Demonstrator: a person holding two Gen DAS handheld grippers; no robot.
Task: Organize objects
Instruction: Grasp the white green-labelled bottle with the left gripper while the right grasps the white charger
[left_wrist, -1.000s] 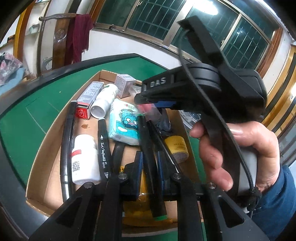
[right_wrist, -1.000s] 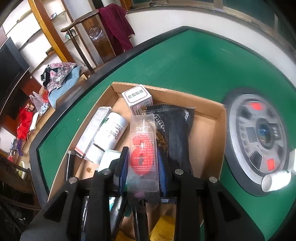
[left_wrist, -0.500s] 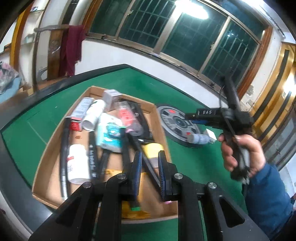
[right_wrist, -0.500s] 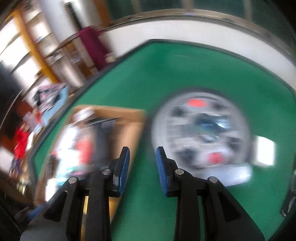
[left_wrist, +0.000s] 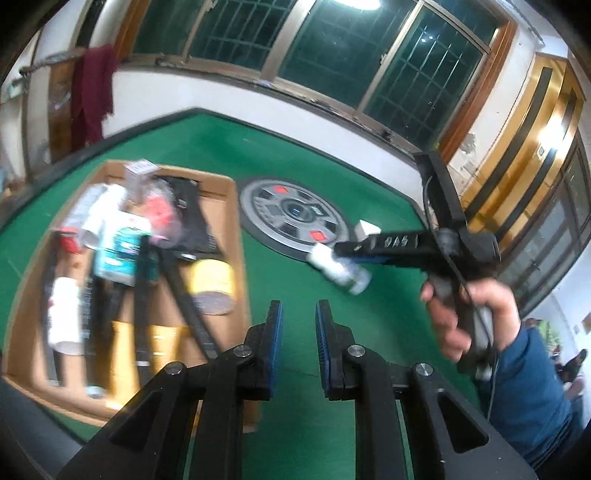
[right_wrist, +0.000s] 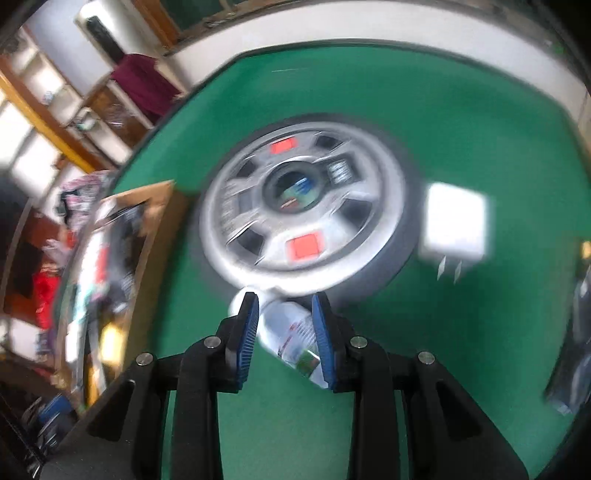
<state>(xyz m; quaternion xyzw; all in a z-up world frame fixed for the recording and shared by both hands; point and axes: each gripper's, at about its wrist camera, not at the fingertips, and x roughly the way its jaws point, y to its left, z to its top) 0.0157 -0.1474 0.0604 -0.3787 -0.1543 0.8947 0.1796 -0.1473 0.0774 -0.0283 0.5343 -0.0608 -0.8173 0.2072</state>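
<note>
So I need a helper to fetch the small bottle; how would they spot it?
Find the round silver dial on the green table, right of the cardboard box. At its near edge lies the bottle, between the right gripper fingers: clear, white-capped, on its side.

Clear white-capped bottle (right_wrist: 291, 332) lying tilted

A green felt table (left_wrist: 332, 177) with a dark raised rim filled the foreground. A round grey control hub (right_wrist: 303, 206) bearing two red squares sat at its centre. Behind stood barred dark windows (left_wrist: 332, 48); a maroon cloth (left_wrist: 92, 88) hung over a wooden chair.
</note>
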